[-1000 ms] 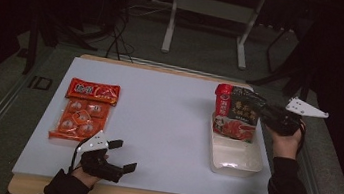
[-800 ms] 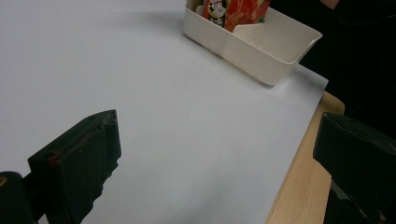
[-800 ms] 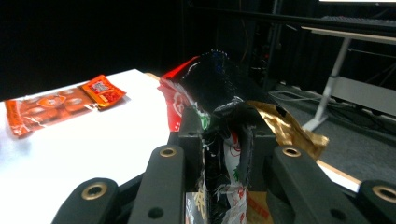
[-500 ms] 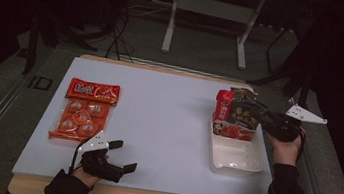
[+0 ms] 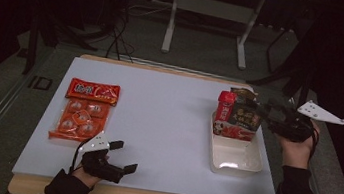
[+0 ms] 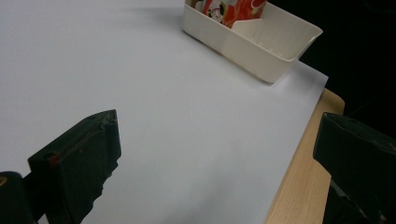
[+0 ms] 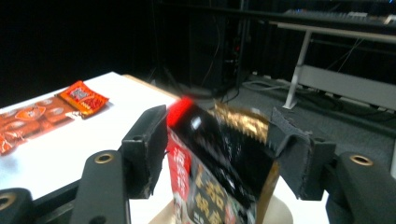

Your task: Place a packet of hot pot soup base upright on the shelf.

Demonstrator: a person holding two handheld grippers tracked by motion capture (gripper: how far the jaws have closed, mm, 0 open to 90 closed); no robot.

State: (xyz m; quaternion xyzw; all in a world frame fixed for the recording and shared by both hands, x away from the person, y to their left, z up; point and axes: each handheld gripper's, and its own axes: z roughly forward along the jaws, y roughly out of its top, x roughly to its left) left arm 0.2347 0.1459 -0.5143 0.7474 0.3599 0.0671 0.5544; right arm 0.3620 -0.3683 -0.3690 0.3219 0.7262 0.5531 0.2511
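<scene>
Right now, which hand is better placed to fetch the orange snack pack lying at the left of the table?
Left. The left gripper rests open just below the orange snack pack. The right gripper is across the table at the dark packet in the tray.

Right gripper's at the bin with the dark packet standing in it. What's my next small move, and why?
Probably back the right gripper up and away from the dark packet. Its jaws have just been opening and now stand apart on either side of the packet's top, which stands in the white bin beside a red packet. Then head for the orange snack bag.
</scene>
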